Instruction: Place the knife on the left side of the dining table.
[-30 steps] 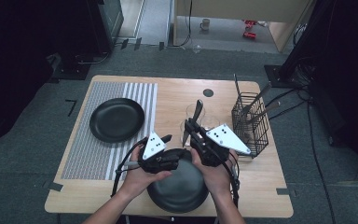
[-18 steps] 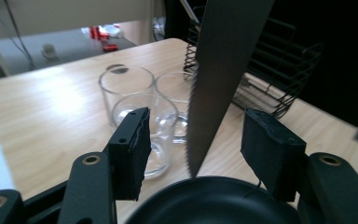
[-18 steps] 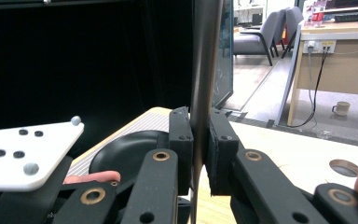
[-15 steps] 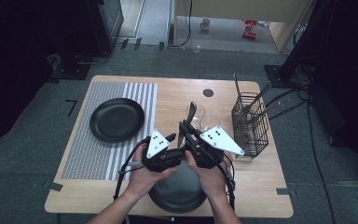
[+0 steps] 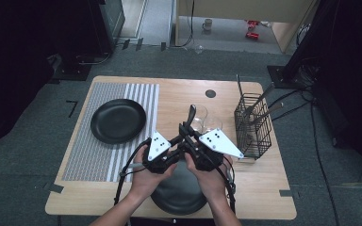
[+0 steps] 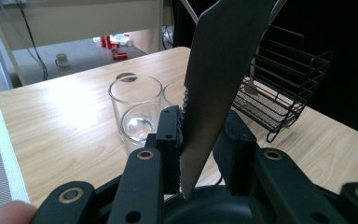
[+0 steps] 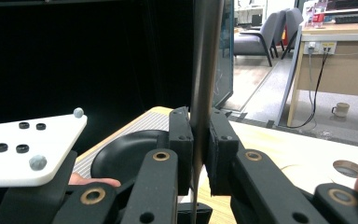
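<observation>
While our right gripper (image 7: 199, 154) clamped the knife (image 6: 214, 88) upright above the near plate (image 5: 179, 193), our left gripper (image 6: 200, 140) had just been narrowing around its blade; the handover remained unfinished.

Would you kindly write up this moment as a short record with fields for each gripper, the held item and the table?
held item: knife, blade upright, serrated edge
right gripper: shut on the knife
left gripper: jaws either side of the blade, just been closing; one pad touches, full grip unclear
near plate: black, below the hands
far plate: black, on striped mat
glasses: two, clear
wire basket: holds utensils
</observation>
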`<control>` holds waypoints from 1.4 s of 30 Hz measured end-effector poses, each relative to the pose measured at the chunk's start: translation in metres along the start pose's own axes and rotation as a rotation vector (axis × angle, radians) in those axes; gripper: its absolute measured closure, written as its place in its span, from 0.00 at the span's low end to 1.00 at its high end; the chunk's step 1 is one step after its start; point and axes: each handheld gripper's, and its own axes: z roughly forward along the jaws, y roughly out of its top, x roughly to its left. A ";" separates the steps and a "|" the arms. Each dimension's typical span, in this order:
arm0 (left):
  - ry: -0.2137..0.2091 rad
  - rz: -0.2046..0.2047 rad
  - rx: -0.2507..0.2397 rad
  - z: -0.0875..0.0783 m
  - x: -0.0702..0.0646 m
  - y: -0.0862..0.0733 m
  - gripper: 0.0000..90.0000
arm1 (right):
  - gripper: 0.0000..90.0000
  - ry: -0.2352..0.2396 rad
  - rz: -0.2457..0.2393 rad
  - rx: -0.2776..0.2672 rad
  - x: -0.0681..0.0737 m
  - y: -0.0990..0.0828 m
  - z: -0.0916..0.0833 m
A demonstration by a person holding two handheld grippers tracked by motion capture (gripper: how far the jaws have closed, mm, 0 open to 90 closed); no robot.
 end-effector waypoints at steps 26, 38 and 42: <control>-0.079 0.084 -0.025 -0.006 0.000 -0.008 1.00 | 0.89 0.045 0.016 -0.006 -0.007 -0.002 -0.003; -0.132 0.063 -0.062 -0.009 0.004 -0.009 1.00 | 0.89 0.061 0.007 0.011 -0.004 -0.010 0.001; -0.155 0.040 -0.049 -0.010 0.008 -0.010 0.89 | 0.89 0.038 -0.025 0.009 -0.001 -0.011 0.002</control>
